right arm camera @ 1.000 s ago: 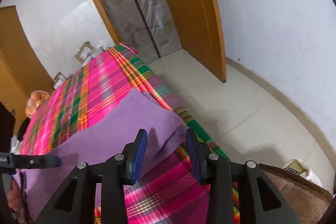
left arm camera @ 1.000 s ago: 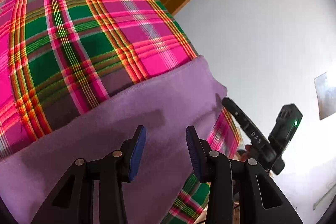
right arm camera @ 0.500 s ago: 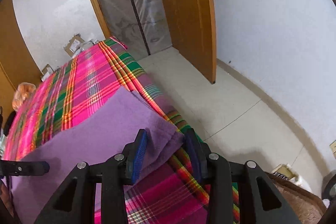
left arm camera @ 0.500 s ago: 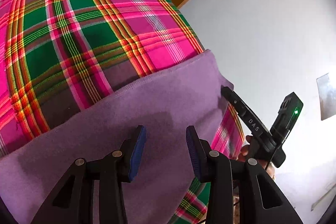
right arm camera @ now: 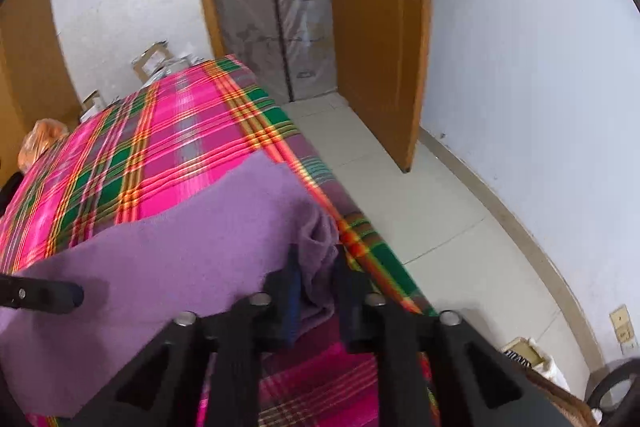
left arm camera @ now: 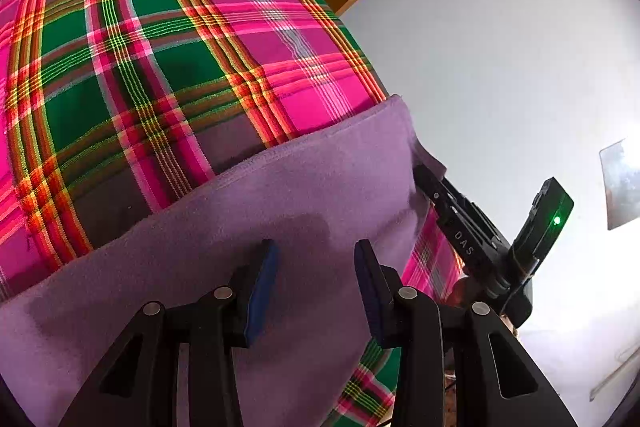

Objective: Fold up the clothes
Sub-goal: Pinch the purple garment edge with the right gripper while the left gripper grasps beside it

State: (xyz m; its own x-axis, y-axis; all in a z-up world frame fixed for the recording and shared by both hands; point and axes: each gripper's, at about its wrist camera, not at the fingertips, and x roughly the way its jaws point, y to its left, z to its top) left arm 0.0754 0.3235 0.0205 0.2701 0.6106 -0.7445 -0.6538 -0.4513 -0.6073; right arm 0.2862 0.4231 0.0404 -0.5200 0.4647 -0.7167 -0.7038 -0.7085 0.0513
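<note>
Purple garment [right arm camera: 168,259] lies lengthwise across the plaid bed [right arm camera: 168,147]; right tongs [right arm camera: 316,291] closing on its bunched corner; left tongs [left arm camera: 316,287] apart above it.

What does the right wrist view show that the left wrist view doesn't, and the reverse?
Only the right wrist view: the floor, and the right tongs closing on a bunched corner of the purple cloth. Only the left wrist view: the left tongs open above the cloth, gripping nothing. Both: the cloth on the plaid bedspread, the wooden door.

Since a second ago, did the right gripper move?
Yes. The right gripper slid forward onto the purple cloth's corner by the bed edge, fingers closing on it.
</note>
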